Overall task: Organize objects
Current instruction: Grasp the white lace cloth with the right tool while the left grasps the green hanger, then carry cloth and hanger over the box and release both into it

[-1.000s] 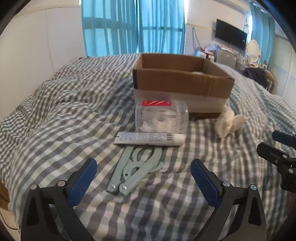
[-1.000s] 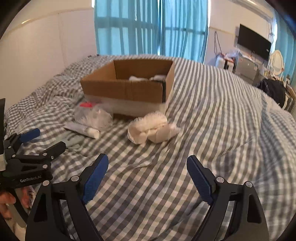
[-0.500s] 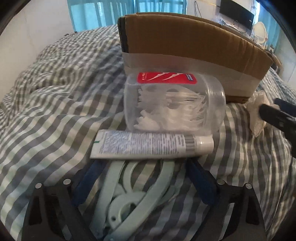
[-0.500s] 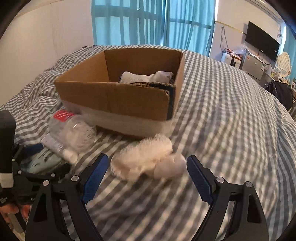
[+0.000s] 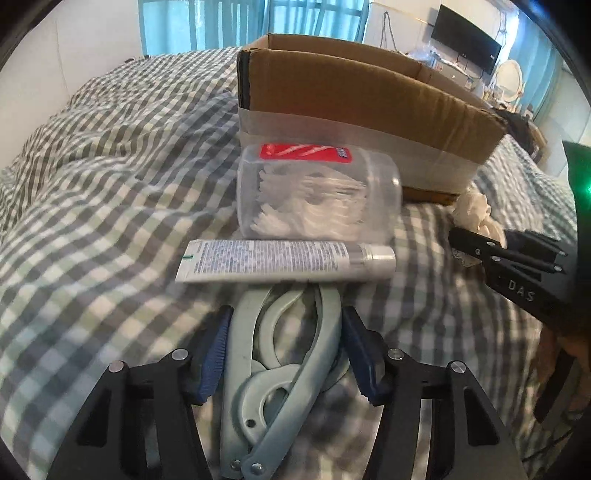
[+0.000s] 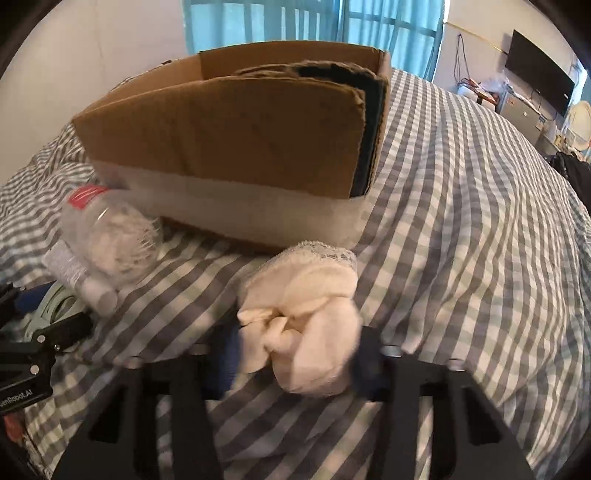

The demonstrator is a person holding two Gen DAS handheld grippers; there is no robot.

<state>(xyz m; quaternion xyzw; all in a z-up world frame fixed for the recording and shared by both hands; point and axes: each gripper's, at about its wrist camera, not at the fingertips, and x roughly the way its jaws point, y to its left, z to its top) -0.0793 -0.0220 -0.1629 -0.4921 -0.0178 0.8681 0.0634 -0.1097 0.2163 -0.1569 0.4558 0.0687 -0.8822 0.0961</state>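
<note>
A pale green folding hanger (image 5: 284,354) lies on the checked bedspread. My left gripper (image 5: 286,349) is closed around it, one blue pad on each side. A white tube (image 5: 280,260) lies just beyond it, then a clear jar with a red label (image 5: 317,195). A cardboard box (image 5: 369,110) stands behind them. My right gripper (image 6: 295,354) is shut on white rolled socks (image 6: 303,317) in front of the box (image 6: 236,147). The jar (image 6: 110,236) and the tube (image 6: 81,280) also show at the left of the right wrist view.
The checked bedspread (image 6: 461,221) stretches wide to the right of the box. A wall and blue curtains (image 5: 258,22) stand behind the bed. A television (image 5: 465,38) and clutter sit at the far right.
Both grippers moved forward and down. The left closed around the green hanger. The right closed on the white socks.
</note>
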